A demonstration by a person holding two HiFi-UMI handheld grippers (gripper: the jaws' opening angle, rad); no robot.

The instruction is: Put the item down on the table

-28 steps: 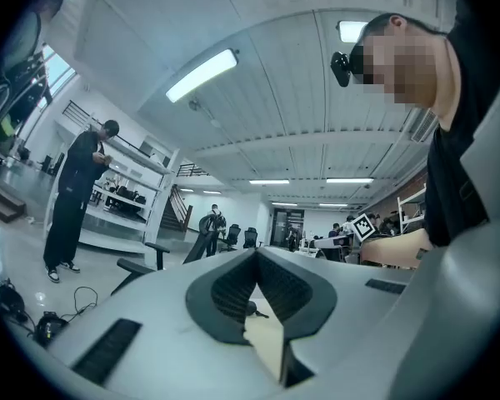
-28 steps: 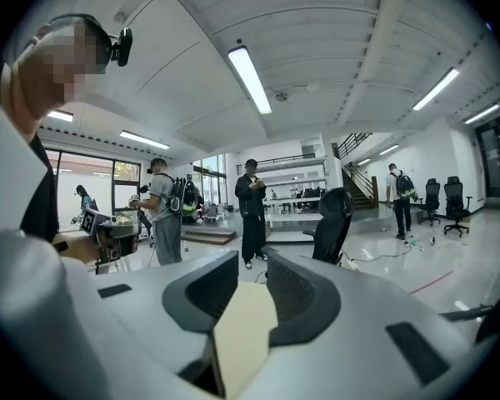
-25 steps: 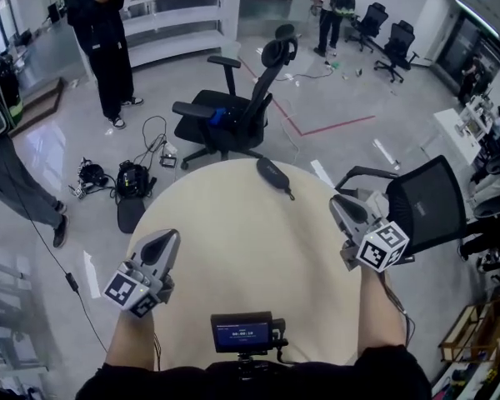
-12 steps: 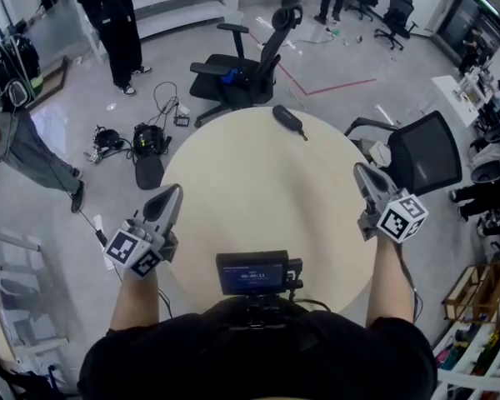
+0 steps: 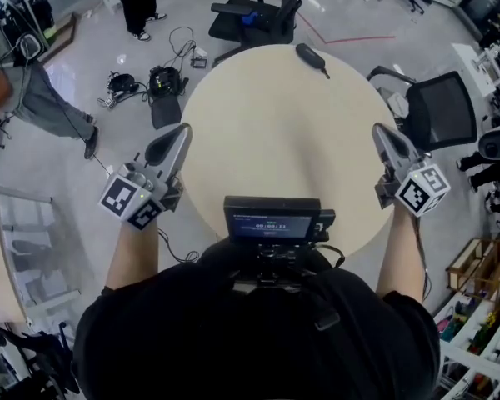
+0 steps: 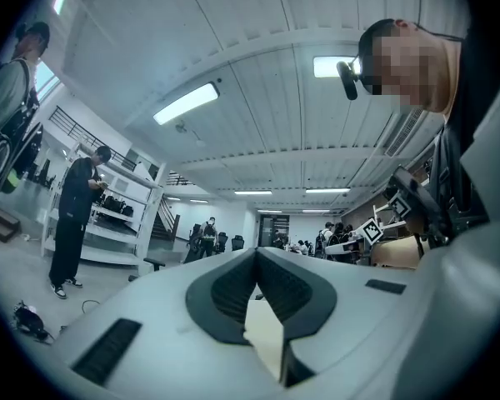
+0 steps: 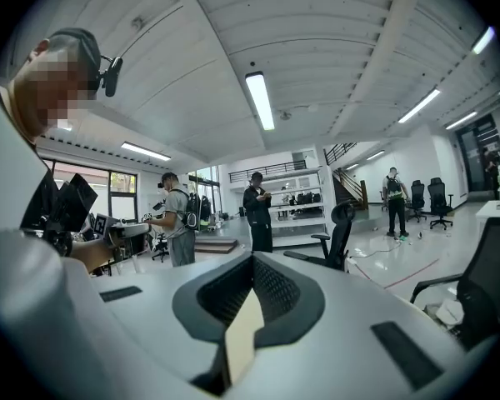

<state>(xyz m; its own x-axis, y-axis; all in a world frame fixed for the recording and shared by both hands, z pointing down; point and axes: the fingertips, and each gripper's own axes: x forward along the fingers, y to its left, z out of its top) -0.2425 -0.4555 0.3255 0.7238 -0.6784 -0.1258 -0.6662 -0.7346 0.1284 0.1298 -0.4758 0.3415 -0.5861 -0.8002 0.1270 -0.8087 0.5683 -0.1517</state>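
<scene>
The round table (image 5: 258,148) is pale and bare except for the black item (image 5: 310,57), an oblong dark thing with a short cord. It lies flat at the table's far edge, slightly right of the middle and well apart from both grippers.

The left gripper (image 5: 172,143) is at the table's left edge, its tip pointing toward the far side. Its jaws are closed together with nothing between them. The right gripper (image 5: 387,144) is at the table's right edge, also pointing away from the person. Its jaws are pressed together and empty.

A small screen (image 5: 272,222) sits against the person's chest at the near edge. A black office chair (image 5: 440,111) stands just beyond the right edge, and another office chair (image 5: 262,15) stands on the floor (image 5: 92,73) past the far edge.
</scene>
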